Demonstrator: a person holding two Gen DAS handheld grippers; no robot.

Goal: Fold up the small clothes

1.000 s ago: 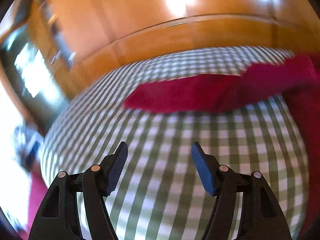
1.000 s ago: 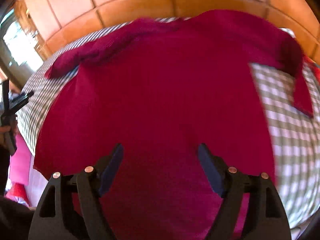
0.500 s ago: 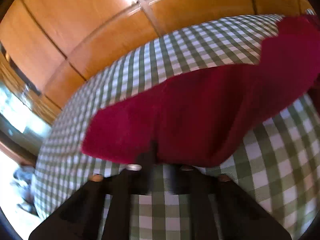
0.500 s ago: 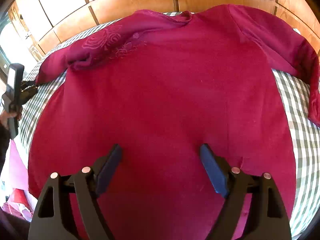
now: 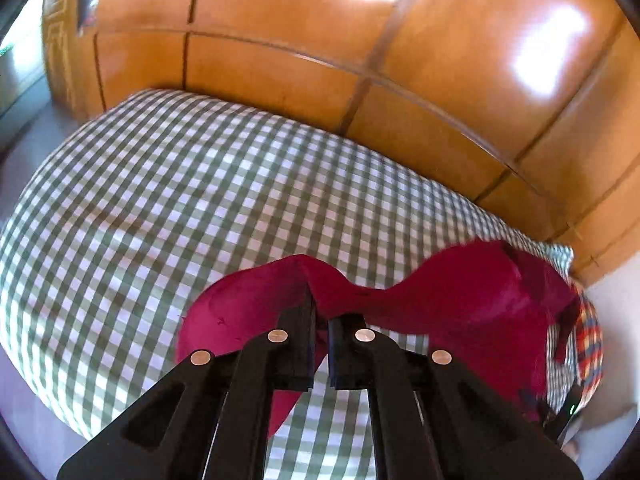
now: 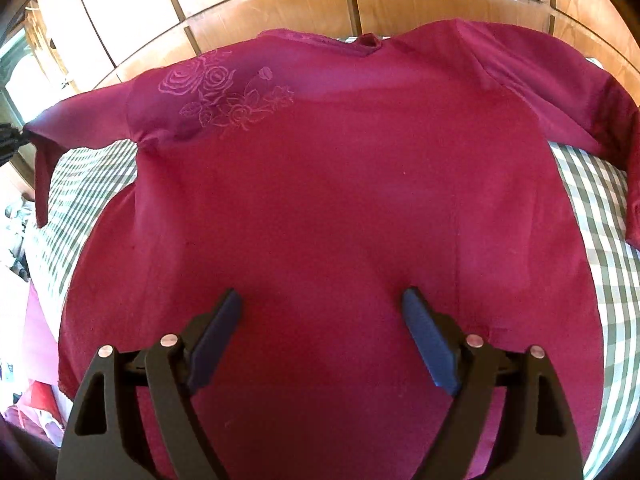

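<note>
A dark red long-sleeved shirt point(image 6: 340, 200) with a rose pattern point(image 6: 224, 96) near one shoulder lies spread on a green-and-white checked cover point(image 6: 592, 200). My left gripper point(image 5: 320, 304) is shut on the end of its left sleeve point(image 5: 440, 292), which hangs lifted above the checked cover point(image 5: 180, 200). In the right wrist view that sleeve point(image 6: 80, 124) stretches to the left edge, where the dark gripper tip point(image 6: 10, 142) pinches it. My right gripper point(image 6: 322, 300) hovers open over the shirt's lower body, nothing between its fingers.
A panelled wooden wall point(image 5: 320, 40) runs along the far side of the cover. An orange plaid cloth point(image 5: 588, 340) lies at the cover's right end. Pink and red items point(image 6: 36, 320) sit off the cover's left edge.
My left gripper went from open above the cover to shut on the sleeve end, then rose and rolled, lifting the sleeve. The right gripper stayed nearly still, its jaws slightly wider.
</note>
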